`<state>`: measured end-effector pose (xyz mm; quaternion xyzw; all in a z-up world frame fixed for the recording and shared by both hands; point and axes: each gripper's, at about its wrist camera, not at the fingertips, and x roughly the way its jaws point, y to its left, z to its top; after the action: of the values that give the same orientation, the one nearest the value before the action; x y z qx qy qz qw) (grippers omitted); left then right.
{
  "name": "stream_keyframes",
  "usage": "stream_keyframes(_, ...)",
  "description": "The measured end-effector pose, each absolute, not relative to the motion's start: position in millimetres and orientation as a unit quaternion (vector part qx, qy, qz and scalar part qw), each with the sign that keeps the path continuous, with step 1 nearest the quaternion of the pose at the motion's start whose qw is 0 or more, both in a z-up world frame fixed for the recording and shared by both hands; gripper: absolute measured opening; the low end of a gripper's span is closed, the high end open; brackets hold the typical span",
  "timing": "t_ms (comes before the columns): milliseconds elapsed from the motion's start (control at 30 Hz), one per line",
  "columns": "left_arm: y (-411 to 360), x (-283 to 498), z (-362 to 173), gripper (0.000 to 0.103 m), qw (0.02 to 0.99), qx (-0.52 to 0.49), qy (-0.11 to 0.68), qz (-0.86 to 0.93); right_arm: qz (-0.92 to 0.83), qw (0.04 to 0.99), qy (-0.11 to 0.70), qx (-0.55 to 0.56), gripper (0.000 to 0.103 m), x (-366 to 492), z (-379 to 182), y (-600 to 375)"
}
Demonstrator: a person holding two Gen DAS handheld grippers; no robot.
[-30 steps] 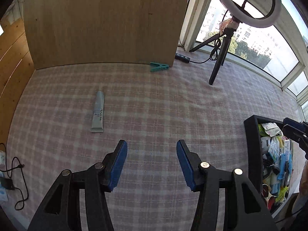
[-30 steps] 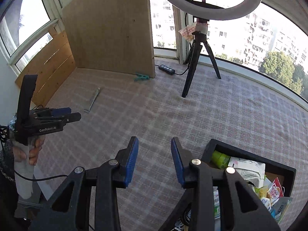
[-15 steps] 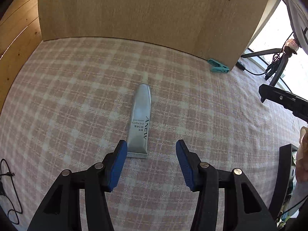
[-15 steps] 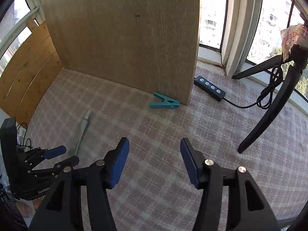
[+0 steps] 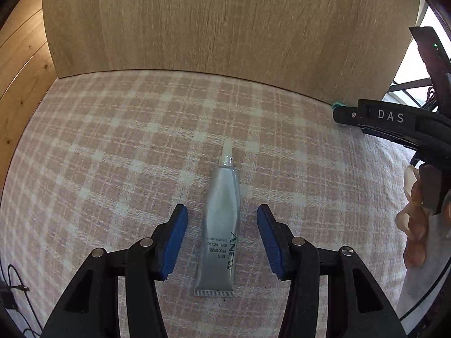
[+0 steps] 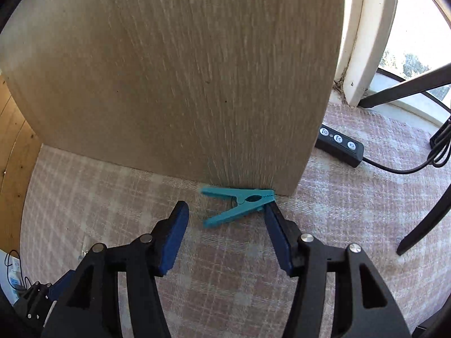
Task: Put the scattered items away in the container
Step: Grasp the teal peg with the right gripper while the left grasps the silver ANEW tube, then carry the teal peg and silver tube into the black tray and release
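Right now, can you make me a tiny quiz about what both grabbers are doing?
1. True or false: the left gripper already squeezes the silver cream tube.
2. What lies on the pink checked cloth against the upright wooden board, ahead of the right gripper? A) teal plastic clothes peg B) red spoon C) yellow sponge
3. Fill in: the tube's white cap points ___ the left fingers.

Key: 1 false, gaps show on both sides. 2 A. 3 away from.
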<state>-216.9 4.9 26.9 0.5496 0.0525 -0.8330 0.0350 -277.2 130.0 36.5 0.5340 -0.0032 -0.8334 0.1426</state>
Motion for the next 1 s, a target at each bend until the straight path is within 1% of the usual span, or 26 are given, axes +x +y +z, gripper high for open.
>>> stream_keyframes(67, 6.0, -217.1, 25.9, 0.037, 0.043, 0.545, 0.049, -0.836, -0.837, 0.132, -0.002, 0.531, 0.058, -275.3, 36.0, 127.9)
stream_keyframes(100, 6.2, -217.1, 25.6, 0.03, 0.047, 0.543, 0.046, -0.837, -0.839, 0.129, 0.001, 0.528, 0.056, -273.7, 35.5, 127.2)
stream_keyframes(133, 5.6, -216.9, 25.6, 0.027, 0.051, 0.542, 0.046, -0.838, -0.842, 0.125, 0.008, 0.525, 0.054, -271.9, 35.3, 127.0)
stream_keyframes(167, 4.7, -216.3, 25.5, 0.024, 0.051, 0.541, 0.048, -0.838, -0.845, 0.117, 0.017, 0.521, 0.042, -270.1, 35.2, 127.4)
stream_keyframes(233, 3.1, -214.3, 25.4, 0.024, 0.046, 0.539, 0.055, -0.839, -0.844, 0.123, 0.022, 0.522, 0.035, -267.0, 35.6, 129.6)
stream_keyframes(433, -4.0, -199.9, 25.7, 0.024, 0.029, 0.542, 0.091, -0.835, -0.826, 0.157, 0.001, 0.542, 0.031, -257.7, 37.6, 145.5)
stream_keyframes(467, -6.2, -196.5, 25.6, 0.024, 0.027, 0.543, 0.099, -0.833, -0.824, 0.159, -0.003, 0.543, 0.029, -255.4, 38.5, 149.2)
stream_keyframes(567, -13.7, -184.9, 26.4, 0.024, 0.024, 0.547, 0.118, -0.829, -0.824, 0.167, -0.011, 0.541, 0.02, -245.2, 45.7, 160.1)
stream_keyframes(767, -29.2, -162.9, 25.3, 0.024, 0.035, 0.551, 0.133, -0.823, -0.821, 0.174, 0.006, 0.543, 0.019, -231.0, 49.5, 170.8)
stream_keyframes(867, -32.5, -155.9, 29.1, 0.024, 0.039, 0.549, 0.141, -0.823, -0.821, 0.177, -0.003, 0.543, 0.019, -227.1, 50.2, 175.3)
stream_keyframes(1000, -28.2, -147.7, 42.8, 0.024, 0.036, 0.538, 0.137, -0.831, -0.824, 0.191, -0.01, 0.533, 0.019, -215.0, 64.9, 184.1)
